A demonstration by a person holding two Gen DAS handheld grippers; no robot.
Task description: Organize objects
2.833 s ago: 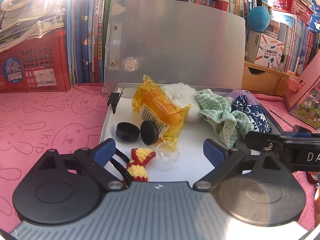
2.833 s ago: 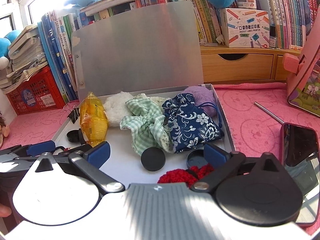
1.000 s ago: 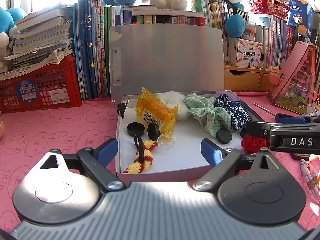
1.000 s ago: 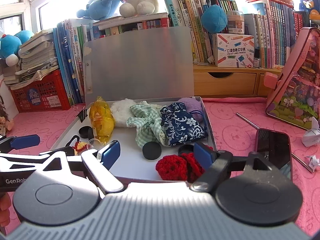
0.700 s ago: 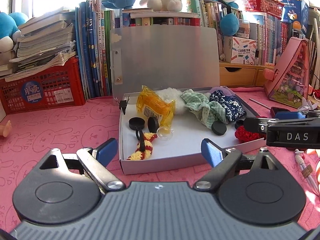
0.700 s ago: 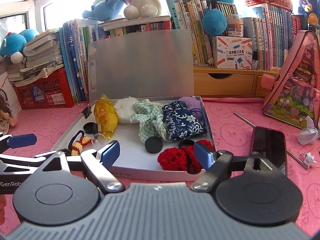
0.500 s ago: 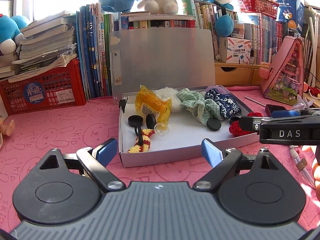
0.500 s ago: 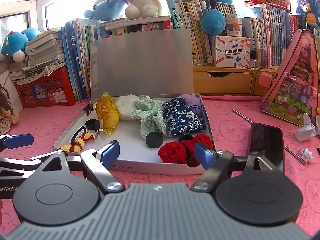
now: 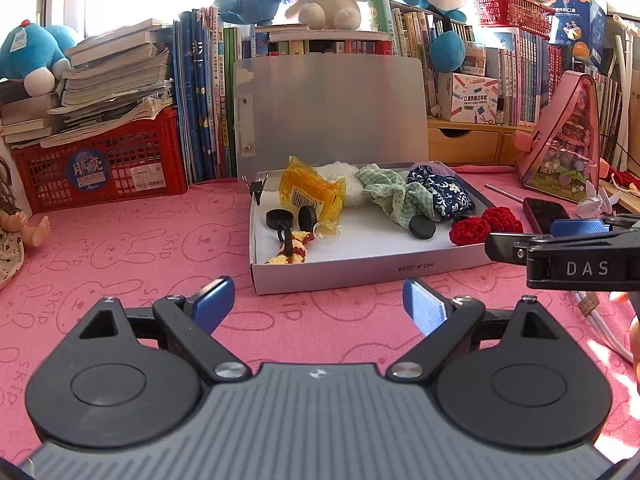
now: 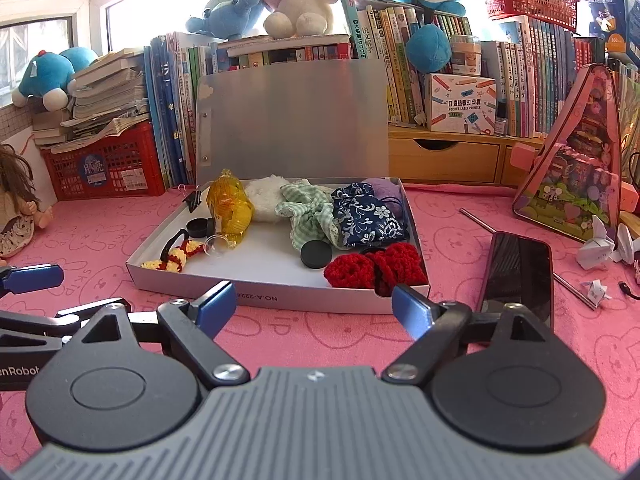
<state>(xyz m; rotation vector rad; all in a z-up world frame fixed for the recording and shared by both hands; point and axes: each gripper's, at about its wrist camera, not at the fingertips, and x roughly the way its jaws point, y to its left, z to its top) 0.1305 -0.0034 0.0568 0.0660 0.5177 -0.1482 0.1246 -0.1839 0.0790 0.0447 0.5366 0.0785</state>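
Observation:
A shallow grey box [image 9: 372, 270] with its lid up stands on the pink cloth; it also shows in the right wrist view [image 10: 280, 298]. Inside lie a yellow packet [image 9: 310, 192], a green checked cloth [image 9: 386, 194], a blue flowered pouch [image 9: 442, 196], black discs [image 9: 422, 227], a red crochet piece [image 10: 372, 266] and a yellow-red crochet band [image 10: 176, 256]. My left gripper [image 9: 319, 307] is open and empty, in front of the box. My right gripper [image 10: 314, 307] is open and empty, also in front of it.
A black phone [image 10: 518, 276] lies right of the box beside a metal rod [image 10: 476, 220]. A pink triangular toy house [image 10: 576, 160] stands at the right. A red crate [image 9: 100, 168] with books, rows of books and plush toys line the back. A doll [image 10: 16, 200] sits at left.
Both grippers have pulled back from over the box to the cloth in front of it, still open and empty. The box contents have not moved.

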